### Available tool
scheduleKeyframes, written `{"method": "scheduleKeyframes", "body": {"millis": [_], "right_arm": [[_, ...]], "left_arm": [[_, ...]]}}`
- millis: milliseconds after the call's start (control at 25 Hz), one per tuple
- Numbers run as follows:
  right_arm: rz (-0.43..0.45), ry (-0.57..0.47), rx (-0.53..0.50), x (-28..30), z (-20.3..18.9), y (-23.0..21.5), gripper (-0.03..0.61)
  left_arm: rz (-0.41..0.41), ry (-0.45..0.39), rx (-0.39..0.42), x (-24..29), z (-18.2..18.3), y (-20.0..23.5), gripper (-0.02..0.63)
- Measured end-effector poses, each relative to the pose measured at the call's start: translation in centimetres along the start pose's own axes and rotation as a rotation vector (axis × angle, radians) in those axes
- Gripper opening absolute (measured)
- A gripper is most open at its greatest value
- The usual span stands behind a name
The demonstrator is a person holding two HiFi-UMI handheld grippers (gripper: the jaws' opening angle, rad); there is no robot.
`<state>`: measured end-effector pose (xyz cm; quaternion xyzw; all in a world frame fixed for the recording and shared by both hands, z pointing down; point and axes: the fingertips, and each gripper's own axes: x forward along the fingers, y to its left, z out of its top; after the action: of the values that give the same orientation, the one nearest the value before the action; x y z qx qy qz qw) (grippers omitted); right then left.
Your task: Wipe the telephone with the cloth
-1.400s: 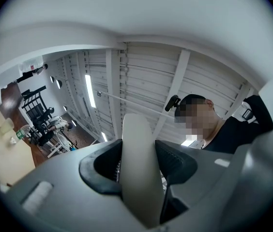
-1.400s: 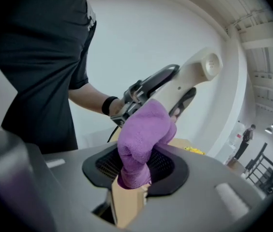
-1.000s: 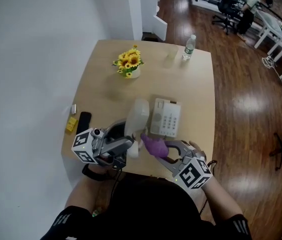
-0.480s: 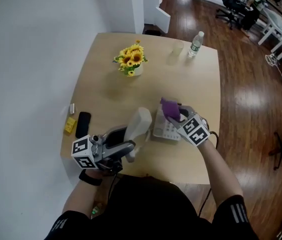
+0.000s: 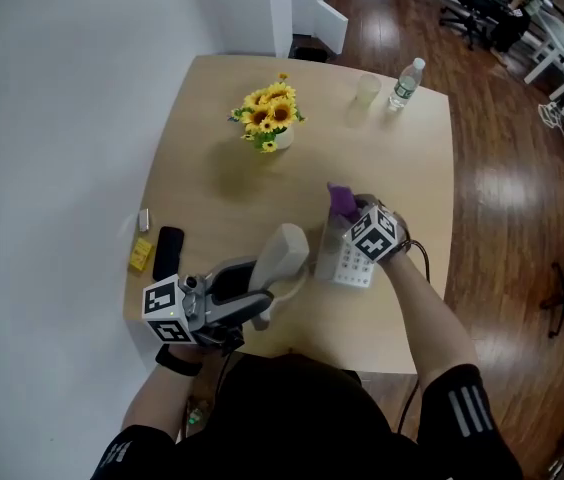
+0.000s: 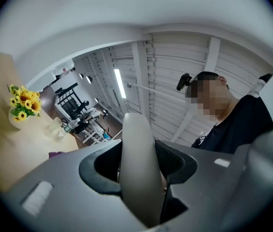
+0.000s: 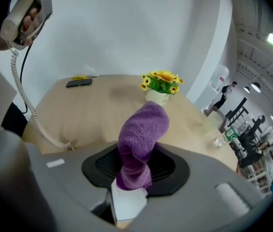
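Observation:
My left gripper (image 5: pixel 260 303) is shut on the lower end of the white telephone handset (image 5: pixel 282 253), which it holds off the table near the front edge. In the left gripper view the handset (image 6: pixel 136 163) stands clamped between the jaws of the left gripper (image 6: pixel 139 178). The white telephone base (image 5: pixel 347 265) lies on the table, partly hidden under my right gripper (image 5: pixel 347 216). That gripper is shut on a purple cloth (image 5: pixel 341 201), whose tuft sticks out past the jaws over the base's far end. The cloth (image 7: pixel 141 139) shows pinched in the right gripper (image 7: pixel 135 166), and the handset (image 7: pixel 25 11) trails its coiled cord (image 7: pixel 27 105).
On the wooden table (image 5: pixel 212 188) stand a vase of sunflowers (image 5: pixel 267 118), a plastic cup (image 5: pixel 366 90) and a water bottle (image 5: pixel 407 83) at the far side. A black mobile phone (image 5: pixel 167 252) and a yellow item (image 5: pixel 141 253) lie by the left edge.
My right gripper carried the purple cloth from the near table edge forward, over the telephone base to its far end. The left gripper kept the handset roughly in place.

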<state>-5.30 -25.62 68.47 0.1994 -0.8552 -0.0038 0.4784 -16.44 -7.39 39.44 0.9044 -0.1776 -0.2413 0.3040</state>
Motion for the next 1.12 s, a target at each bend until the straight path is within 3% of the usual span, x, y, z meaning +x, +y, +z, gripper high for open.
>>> {"method": "scheduleKeyframes", "body": {"millis": [240,680,1120], "right_arm": [[0.033,0.062,-0.062,1.8,-1.0,2.2,0.143],[0.084,0.055,-0.042,0.6,-3.2,8.5,0.140],[0.175,0.103,-0.193,-0.9,-6.5,16.6,0.140]], "left_arm": [[0.024,0.005,-0.027,-0.4,-0.1,0.4,0.206],[-0.012,0.018,-0.034,1.0,-0.2,0.1,0.206],[-0.012,0.044,-0.031,2.6,-1.6,-1.6,0.206]]}}
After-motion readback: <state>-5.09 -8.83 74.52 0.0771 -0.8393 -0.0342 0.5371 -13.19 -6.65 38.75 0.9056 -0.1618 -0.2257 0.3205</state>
